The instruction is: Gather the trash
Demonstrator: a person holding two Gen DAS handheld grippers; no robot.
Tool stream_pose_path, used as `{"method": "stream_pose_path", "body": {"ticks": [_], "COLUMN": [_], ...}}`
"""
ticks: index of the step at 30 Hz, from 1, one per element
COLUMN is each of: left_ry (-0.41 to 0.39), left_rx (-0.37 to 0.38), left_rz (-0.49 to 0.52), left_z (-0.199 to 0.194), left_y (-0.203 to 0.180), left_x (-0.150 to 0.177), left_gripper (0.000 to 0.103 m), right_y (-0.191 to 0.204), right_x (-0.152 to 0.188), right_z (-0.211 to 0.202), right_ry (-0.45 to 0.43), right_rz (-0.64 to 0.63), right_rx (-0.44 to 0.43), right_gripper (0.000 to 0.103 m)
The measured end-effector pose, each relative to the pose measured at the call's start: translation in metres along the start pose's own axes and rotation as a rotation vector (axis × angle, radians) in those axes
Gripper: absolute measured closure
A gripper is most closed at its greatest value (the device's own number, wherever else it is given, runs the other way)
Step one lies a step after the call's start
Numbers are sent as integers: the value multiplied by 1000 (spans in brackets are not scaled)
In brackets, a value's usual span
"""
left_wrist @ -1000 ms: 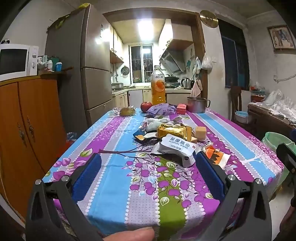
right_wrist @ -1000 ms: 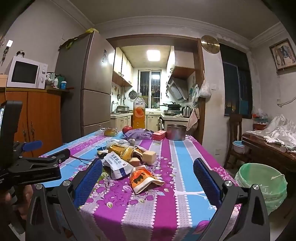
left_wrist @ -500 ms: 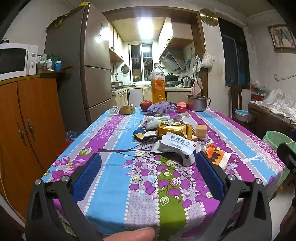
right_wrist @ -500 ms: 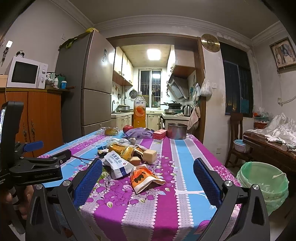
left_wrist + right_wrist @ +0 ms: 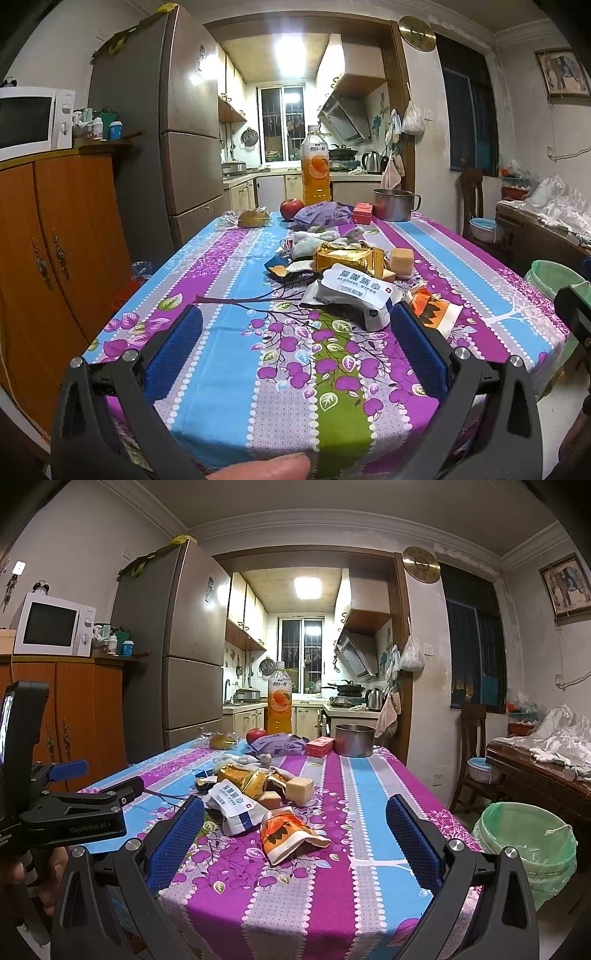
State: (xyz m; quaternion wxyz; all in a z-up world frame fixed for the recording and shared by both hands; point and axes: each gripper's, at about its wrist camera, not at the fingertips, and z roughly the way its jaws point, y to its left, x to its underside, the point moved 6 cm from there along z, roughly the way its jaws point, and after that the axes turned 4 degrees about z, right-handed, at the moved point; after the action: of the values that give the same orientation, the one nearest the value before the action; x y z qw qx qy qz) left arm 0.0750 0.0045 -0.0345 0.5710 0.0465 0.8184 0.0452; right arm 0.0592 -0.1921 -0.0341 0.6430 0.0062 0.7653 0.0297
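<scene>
A heap of wrappers lies mid-table: a white alcohol-wipes pack (image 5: 351, 291) (image 5: 231, 806), a gold foil packet (image 5: 347, 258) (image 5: 243, 779), an orange snack wrapper (image 5: 432, 308) (image 5: 286, 830) and a beige cube (image 5: 402, 260) (image 5: 300, 790). A green-lined trash bin (image 5: 528, 843) (image 5: 550, 277) stands on the floor right of the table. My left gripper (image 5: 295, 343) is open and empty over the table's near end. My right gripper (image 5: 295, 834) is open and empty, short of the orange wrapper.
The table's purple and blue cloth (image 5: 229, 354) carries an orange juice bottle (image 5: 314, 173), an apple (image 5: 291, 208), a purple bag (image 5: 321, 214), a red box (image 5: 362, 212) and a steel pot (image 5: 393, 205) at the far end. A wooden cabinet (image 5: 48, 258) stands left.
Both views have shifted only slightly; the left gripper eased a little closer over the table. Nothing was picked up or moved.
</scene>
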Motion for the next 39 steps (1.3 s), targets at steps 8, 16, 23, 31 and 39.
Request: {"method": "stream_pose_path", "body": {"ticks": [8, 16, 23, 31, 39], "left_ry": [2, 3, 3, 3, 22], "left_rx": [1, 2, 1, 0, 4], "left_rz": [0, 0, 0, 0, 4], "left_z": [1, 1, 1, 1, 9], "left_y": [0, 0, 0, 0, -2], "left_x": [0, 0, 0, 0, 3], "left_gripper": [5, 5, 5, 5, 5], "right_y": [0, 0, 0, 1, 1], "right_x": [0, 1, 2, 2, 4], "right_z": [2, 2, 2, 2, 3], "right_ry": [2, 2, 3, 2, 9], "right_rz": [1, 2, 2, 2, 4], "right_rx": [-1, 0, 0, 0, -2], "right_gripper": [5, 5, 5, 5, 5]}}
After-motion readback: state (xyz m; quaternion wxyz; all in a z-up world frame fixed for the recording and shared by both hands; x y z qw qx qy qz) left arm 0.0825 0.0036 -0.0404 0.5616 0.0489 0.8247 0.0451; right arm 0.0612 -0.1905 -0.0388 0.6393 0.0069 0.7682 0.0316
